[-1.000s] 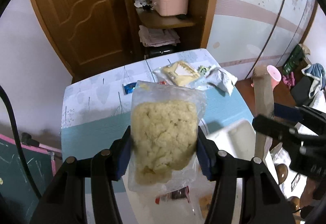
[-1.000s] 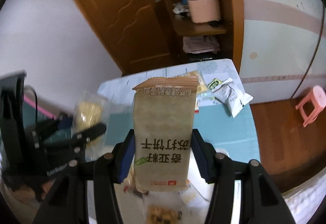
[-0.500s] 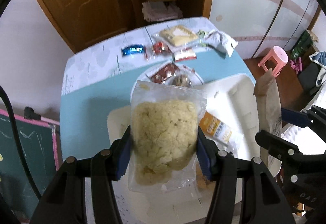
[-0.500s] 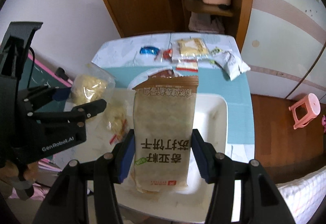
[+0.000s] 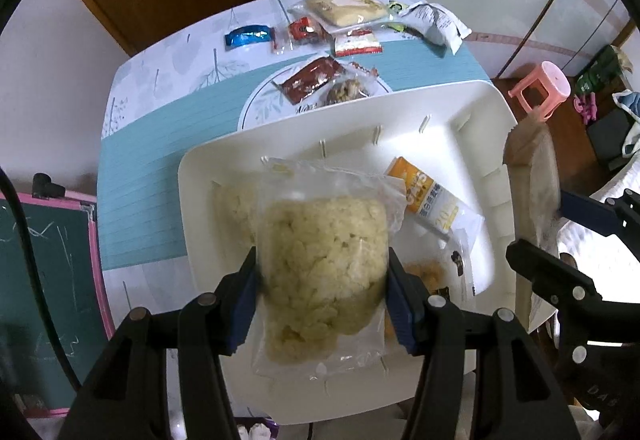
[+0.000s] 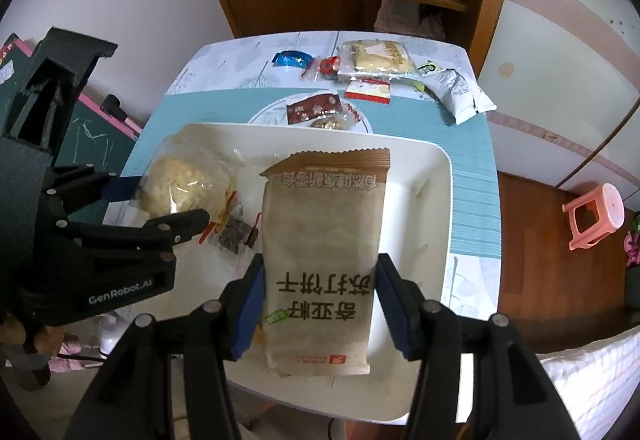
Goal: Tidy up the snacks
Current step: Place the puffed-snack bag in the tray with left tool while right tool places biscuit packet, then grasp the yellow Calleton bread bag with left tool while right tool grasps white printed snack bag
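Note:
My left gripper (image 5: 322, 280) is shut on a clear bag of pale yellow puffed snack (image 5: 324, 264), held over the left half of a white plastic bin (image 5: 472, 99). My right gripper (image 6: 320, 280) is shut on a tan cracker packet with Chinese print (image 6: 324, 252), held above the same bin (image 6: 436, 159). The left gripper (image 6: 160, 207) with its bag (image 6: 184, 183) shows at the left in the right wrist view. The right gripper's packet (image 5: 532, 175) shows at the bin's right edge in the left wrist view. An orange-and-white packet (image 5: 432, 199) lies inside the bin.
Beyond the bin, a round plate (image 5: 260, 107) holds a dark red packet (image 5: 308, 79) and a wrapped nut snack. Several small packets, a yellow cake pack (image 5: 344, 9) and a white bag (image 5: 436, 23) lie at the table's far edge. A pink stool (image 5: 540, 87) stands right.
Both grippers have tilted downward and sunk toward the white bin with their packets still gripped. The bin and plate have come into full view beneath them.

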A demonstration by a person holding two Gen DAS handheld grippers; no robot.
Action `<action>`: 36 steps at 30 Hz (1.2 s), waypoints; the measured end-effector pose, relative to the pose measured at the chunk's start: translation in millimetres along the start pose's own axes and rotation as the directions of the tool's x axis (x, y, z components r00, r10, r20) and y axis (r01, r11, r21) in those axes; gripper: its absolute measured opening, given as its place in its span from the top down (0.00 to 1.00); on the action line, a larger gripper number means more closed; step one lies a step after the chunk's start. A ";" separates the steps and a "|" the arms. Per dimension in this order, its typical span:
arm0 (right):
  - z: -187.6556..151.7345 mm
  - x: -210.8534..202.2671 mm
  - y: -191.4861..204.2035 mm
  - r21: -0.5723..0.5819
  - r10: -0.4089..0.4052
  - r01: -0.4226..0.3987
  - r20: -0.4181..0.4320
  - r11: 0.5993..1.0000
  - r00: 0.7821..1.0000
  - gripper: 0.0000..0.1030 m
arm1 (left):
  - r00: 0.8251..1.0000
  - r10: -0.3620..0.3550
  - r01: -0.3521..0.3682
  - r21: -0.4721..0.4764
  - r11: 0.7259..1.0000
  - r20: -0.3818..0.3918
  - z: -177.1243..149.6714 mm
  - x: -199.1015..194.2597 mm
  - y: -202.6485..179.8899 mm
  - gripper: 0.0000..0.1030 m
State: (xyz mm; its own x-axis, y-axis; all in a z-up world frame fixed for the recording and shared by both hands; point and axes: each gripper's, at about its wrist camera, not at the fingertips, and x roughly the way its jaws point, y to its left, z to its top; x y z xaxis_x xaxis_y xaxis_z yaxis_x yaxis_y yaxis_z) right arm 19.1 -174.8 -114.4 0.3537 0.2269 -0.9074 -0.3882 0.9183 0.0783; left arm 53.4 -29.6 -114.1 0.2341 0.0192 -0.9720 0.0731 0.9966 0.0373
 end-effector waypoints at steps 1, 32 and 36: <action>0.1 -0.2 1.3 -0.003 -0.001 0.001 0.001 1.000 1.000 0.47 | 1.000 0.002 -0.002 -0.001 1.000 -0.004 -0.6 -0.4 0.9 0.45; 11.3 -1.9 17.3 -0.018 -0.010 0.010 0.019 1.000 1.000 0.30 | 0.998 0.012 -0.008 -0.066 0.998 0.057 2.7 -15.2 28.3 0.16; 13.7 2.9 11.1 0.007 -0.001 0.001 0.007 1.000 1.000 0.30 | 0.998 -0.001 0.006 -0.075 0.997 0.068 8.1 -15.8 31.0 0.15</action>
State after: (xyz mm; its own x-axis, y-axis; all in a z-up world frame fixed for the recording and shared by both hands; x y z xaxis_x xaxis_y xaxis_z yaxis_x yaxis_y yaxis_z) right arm 27.4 -159.5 -110.4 0.3604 0.2282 -0.9045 -0.3819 0.9207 0.0801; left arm 59.9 0.3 -95.7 0.2991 0.0128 -0.9541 0.0014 0.9999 0.0139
